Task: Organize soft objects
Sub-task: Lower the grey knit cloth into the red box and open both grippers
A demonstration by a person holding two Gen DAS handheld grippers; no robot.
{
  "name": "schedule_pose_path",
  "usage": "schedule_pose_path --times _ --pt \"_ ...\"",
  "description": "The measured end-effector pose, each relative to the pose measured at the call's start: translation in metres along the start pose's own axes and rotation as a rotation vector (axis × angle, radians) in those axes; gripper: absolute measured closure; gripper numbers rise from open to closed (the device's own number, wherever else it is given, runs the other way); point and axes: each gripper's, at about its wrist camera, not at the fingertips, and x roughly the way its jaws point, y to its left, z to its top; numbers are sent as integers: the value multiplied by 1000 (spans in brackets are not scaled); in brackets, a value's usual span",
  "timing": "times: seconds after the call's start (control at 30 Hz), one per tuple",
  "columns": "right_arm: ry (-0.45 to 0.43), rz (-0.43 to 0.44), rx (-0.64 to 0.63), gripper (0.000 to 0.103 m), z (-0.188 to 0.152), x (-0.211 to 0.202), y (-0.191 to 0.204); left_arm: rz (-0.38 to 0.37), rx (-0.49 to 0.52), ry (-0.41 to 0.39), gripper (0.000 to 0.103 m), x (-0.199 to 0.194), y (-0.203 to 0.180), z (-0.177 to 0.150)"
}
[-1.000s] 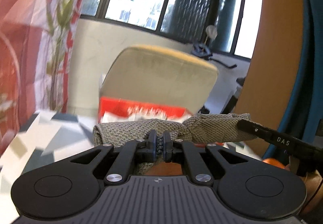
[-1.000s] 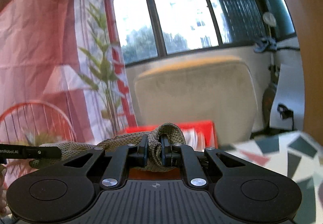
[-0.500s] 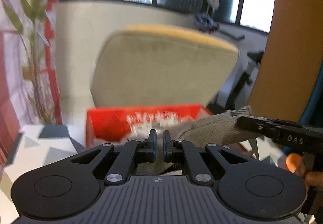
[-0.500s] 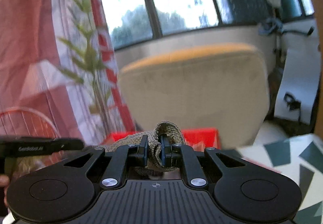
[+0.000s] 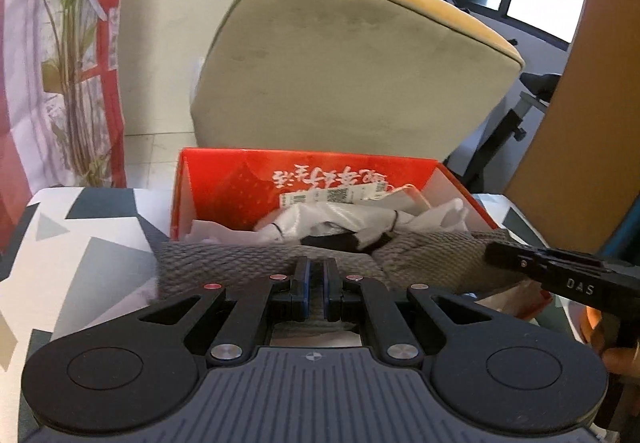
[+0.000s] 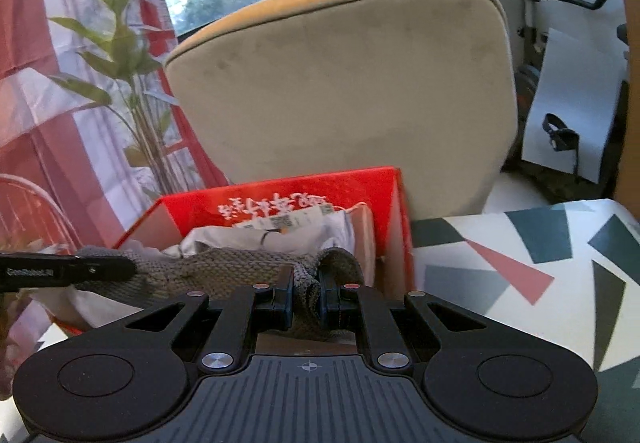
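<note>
Left wrist view: left gripper point(image 5: 315, 289), angled downward, jaws pinched tight on one end of a grey knitted cloth point(image 5: 256, 263). The cloth stretches rightward across the near edge of a red box point(image 5: 224, 179), over white items with printed tags point(image 5: 320, 217) (what they are is unclear). A finger of the right gripper point(image 5: 560, 275) enters from the right; its hand is cut off at the frame edge.

Right wrist view: right gripper point(image 6: 306, 297), also tilted down, clamped narrowly on a bunched fold of the same cloth point(image 6: 224, 267). Box stands on a patterned tabletop point(image 6: 500, 263); a beige chair back point(image 6: 344, 83) is behind. The cloth's underside is hidden.
</note>
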Motion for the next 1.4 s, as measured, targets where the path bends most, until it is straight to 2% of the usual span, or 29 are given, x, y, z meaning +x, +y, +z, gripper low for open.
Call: schedule_pose_path --times 0.23,0.43,0.57,0.7,0.87,0.93,0.97,1.0,1.03,1.07,1.1,1.17,1.23,1.27,1.33,1.4 --pt "33 -17 -8 92 1 2 0 61 -17 33 95 5 11 2" --pt "56 -13 5 92 4 4 -1 51 -76 97 95 15 21 6" --pt "69 -13 8 91 5 6 -1 50 -66 158 95 26 22 6" --pt "82 -13 3 91 5 10 -2 65 -14 180 95 29 16 9" --pt "97 -29 -5 89 6 13 -2 72 2 173 94 27 14 7" --pt "99 -51 -12 84 7 12 -1 75 4 148 88 23 13 7" --pt "97 -65 -16 82 8 10 -1 76 2 131 74 18 12 6" --pt "92 -74 -20 81 8 7 -1 70 -2 111 50 13 12 6" --pt "85 -82 -22 78 9 3 -2 57 -4 86 35 6 10 5" --pt "77 -90 -24 78 9 -1 -2 56 -1 61 12 0 8 5" --pt "69 -97 -28 75 9 -5 -3 67 11 22 4 -9 4 3" --pt "54 -106 -31 60 11 -15 -2 101 50 -49 4 -27 -5 1" --pt "22 -119 -27 25 13 -29 -1 136 81 -90 2 -43 -15 -1" --pt "6 -122 -26 20 14 -35 1 151 88 -105 0 -50 -19 0" --pt "-24 -120 -21 0 17 -50 4 181 106 -164 0 -69 -29 -2" --pt "-47 -118 -14 0 19 -65 9 193 111 -203 0 -85 -36 -3"
